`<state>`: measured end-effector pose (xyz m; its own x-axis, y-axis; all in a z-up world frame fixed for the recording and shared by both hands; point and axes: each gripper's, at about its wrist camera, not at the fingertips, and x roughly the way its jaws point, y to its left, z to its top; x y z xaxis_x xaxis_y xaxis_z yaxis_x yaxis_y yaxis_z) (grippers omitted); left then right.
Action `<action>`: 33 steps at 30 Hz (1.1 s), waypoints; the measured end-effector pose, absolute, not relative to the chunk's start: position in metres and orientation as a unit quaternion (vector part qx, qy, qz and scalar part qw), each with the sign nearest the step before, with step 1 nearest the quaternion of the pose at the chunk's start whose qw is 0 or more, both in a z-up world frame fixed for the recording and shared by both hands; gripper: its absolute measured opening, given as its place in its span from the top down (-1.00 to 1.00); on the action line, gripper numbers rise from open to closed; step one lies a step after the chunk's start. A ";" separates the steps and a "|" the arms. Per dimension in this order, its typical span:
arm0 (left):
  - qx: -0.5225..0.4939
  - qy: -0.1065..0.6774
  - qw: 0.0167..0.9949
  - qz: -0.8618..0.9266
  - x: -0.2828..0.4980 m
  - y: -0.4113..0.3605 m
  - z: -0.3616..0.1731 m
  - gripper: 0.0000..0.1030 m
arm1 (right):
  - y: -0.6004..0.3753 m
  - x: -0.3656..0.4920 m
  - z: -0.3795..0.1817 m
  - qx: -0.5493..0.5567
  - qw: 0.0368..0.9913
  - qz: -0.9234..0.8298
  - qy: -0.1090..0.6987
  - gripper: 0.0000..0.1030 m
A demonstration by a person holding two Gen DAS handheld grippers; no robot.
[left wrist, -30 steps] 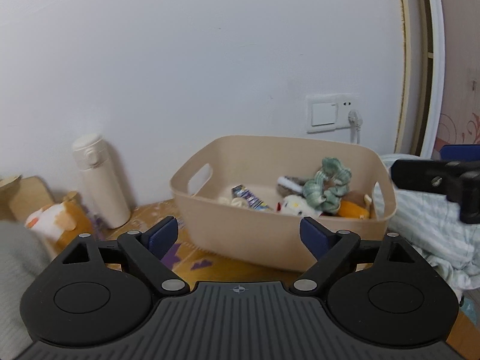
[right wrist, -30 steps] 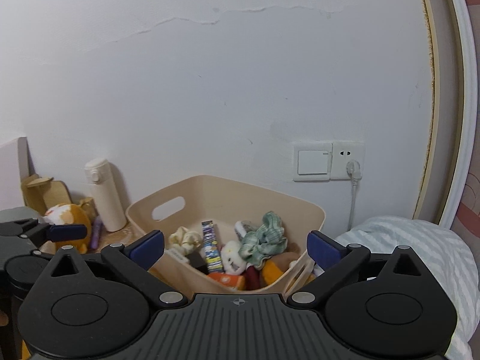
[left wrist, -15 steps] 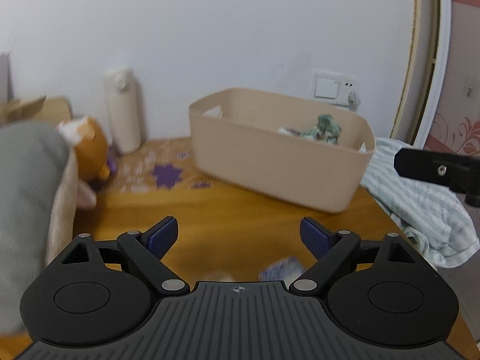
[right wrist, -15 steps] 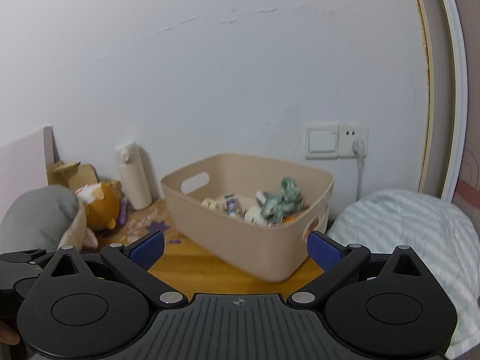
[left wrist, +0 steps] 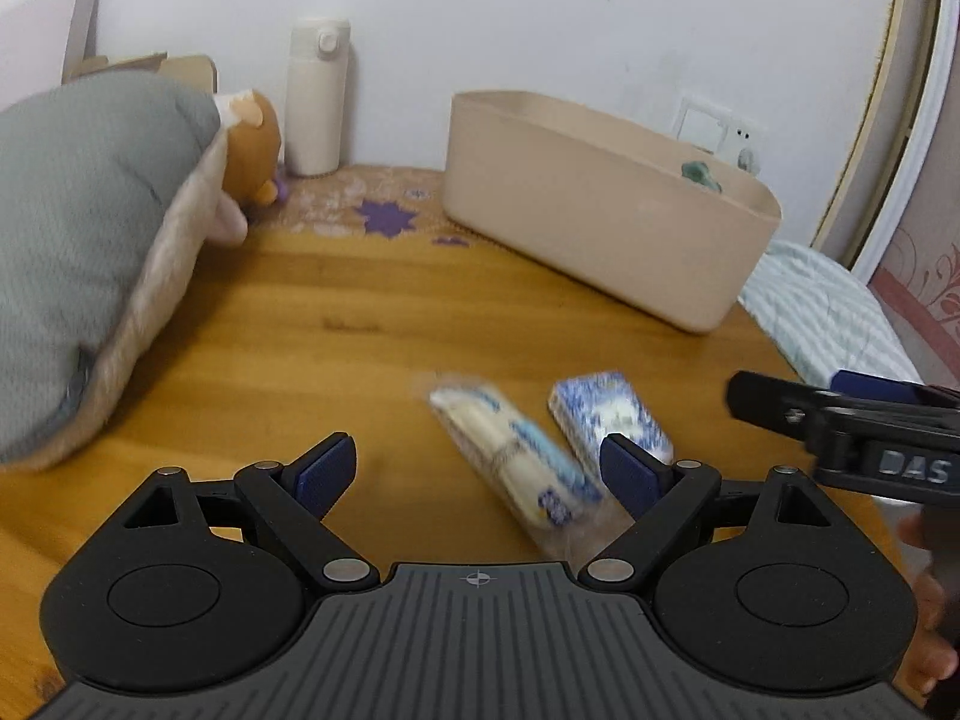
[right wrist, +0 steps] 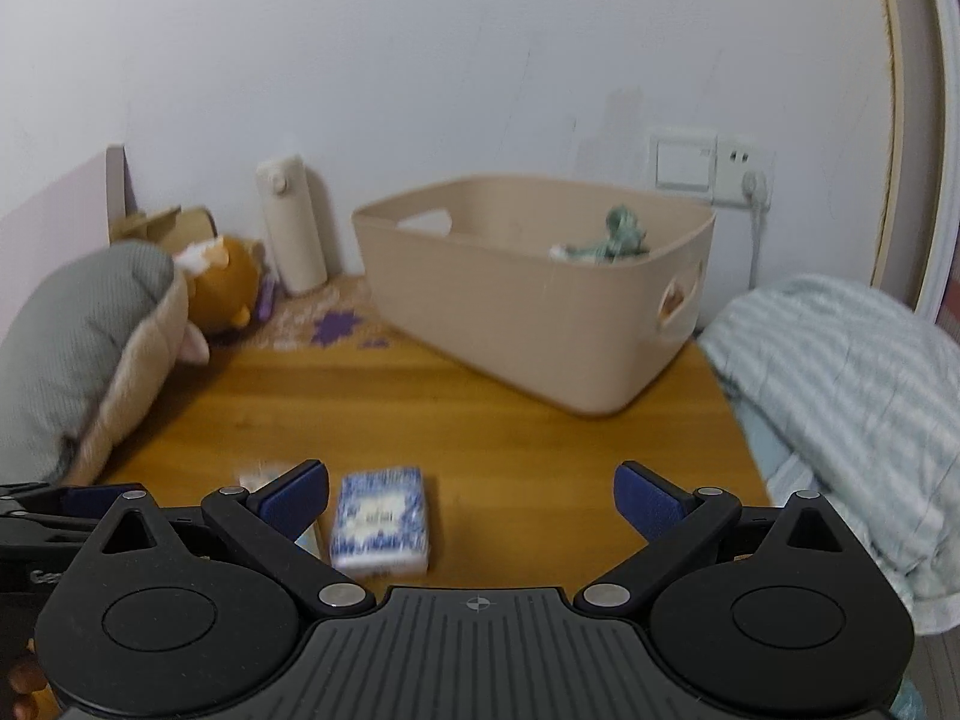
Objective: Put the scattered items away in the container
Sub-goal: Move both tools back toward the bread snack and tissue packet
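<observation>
- Container (right wrist: 540,324), the beige tub, sits at the far right of my wooden table (right wrist: 480,420), close to the wall, its right end near the table's right edge; a green fabric piece (right wrist: 618,237) shows above its rim.
- Two scattered items lie near the table's front edge: a blue patterned pack (right wrist: 381,519) and, just beside it on its left, a long clear-wrapped packet (left wrist: 516,456), apart from each other.
- My left tongs (left wrist: 477,468) are spread wide, nothing gripped; the wrapped packet lies below and between the pads, untouched as far as I can tell.
- My right tongs (right wrist: 471,501) are also wide and empty, hanging above the blue pack, which lies toward the left pad (right wrist: 297,495).
- Open bare wood stretches between the items and the tub.
- Left side is crowded by a grey cushion (right wrist: 78,348) and an orange plush toy (right wrist: 222,285); a cream flask (right wrist: 291,225) stands by the wall.
- Striped bedding (right wrist: 840,396) presses against the table's right edge.
</observation>
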<state>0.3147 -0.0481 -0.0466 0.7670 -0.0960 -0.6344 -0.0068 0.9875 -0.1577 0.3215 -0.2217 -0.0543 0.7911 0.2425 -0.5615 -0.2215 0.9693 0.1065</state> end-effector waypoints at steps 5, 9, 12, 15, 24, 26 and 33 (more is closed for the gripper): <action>-0.074 0.354 0.932 -0.037 0.311 -0.055 -0.060 -0.74 | -0.220 0.329 -0.069 0.016 0.938 0.126 0.323 -0.99; -0.062 0.353 0.933 -0.041 0.314 -0.063 -0.068 -0.74 | -0.218 0.333 -0.076 0.009 0.933 0.136 0.334 -0.99; -0.058 0.358 0.931 -0.043 0.320 -0.067 -0.073 -0.74 | -0.216 0.336 -0.081 0.005 0.930 0.135 0.341 -0.99; -0.050 0.361 0.931 -0.031 0.324 -0.067 -0.077 -0.74 | -0.218 0.339 -0.085 0.008 0.928 0.134 0.348 -0.99; -0.052 0.355 0.933 0.027 0.333 -0.035 -0.079 -0.74 | -0.207 0.348 -0.089 -0.004 0.922 0.143 0.360 -0.99; -0.052 0.352 0.934 0.027 0.336 -0.029 -0.078 -0.74 | -0.201 0.351 -0.091 -0.010 0.920 0.146 0.364 -0.99; 0.024 0.320 0.947 -0.004 0.349 -0.024 -0.072 -0.74 | -0.181 0.362 -0.100 -0.020 0.912 0.153 0.380 -0.99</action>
